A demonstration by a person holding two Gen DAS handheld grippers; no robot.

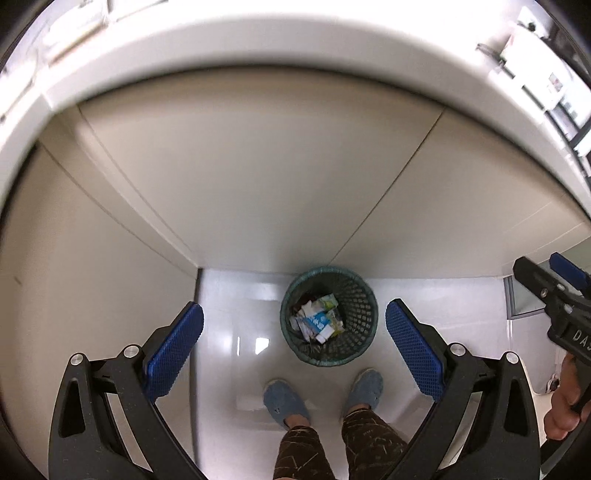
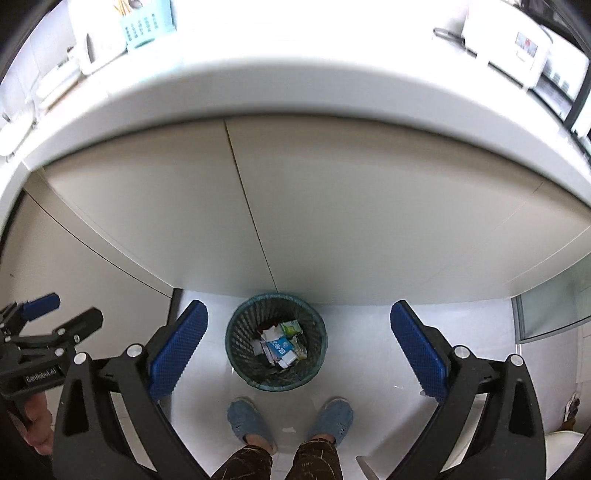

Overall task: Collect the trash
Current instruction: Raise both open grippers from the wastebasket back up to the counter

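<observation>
Item: wastebasket [image 1: 328, 317], dark green mesh, round, upright on the pale tiled floor [image 1: 236, 321], standing just in front of the cabinet doors [image 1: 258, 177] beneath a white countertop [image 1: 258, 48]; it lies directly ahead of the person's two blue slippers [image 1: 284, 402], a spot that looks chosen so that anything let go from above drops straight in. Contents: discarded cartons and wrappers [image 1: 317, 319], white, blue and green, heaped loosely on the bottom, well below the rim. Left gripper [image 1: 293, 354]: both blue pads spread wide, nothing between them, held high and looking straight down so the basket shows in the gap. Right gripper [image 2: 299, 354]: likewise spread wide and empty, hanging above the basket and aimed down at it; in the left view it appears at the right edge, gripped by a hand [image 1: 565, 402]. Judgement: with both grippers empty over a basket that already holds rubbish, this reads as the end of a drop or a pause before fetching more. Surroundings: a light blue perforated caddy [image 2: 147, 22] and some white appliances sit on the countertop, too washed out to identify; no loose trash can be made out there.
</observation>
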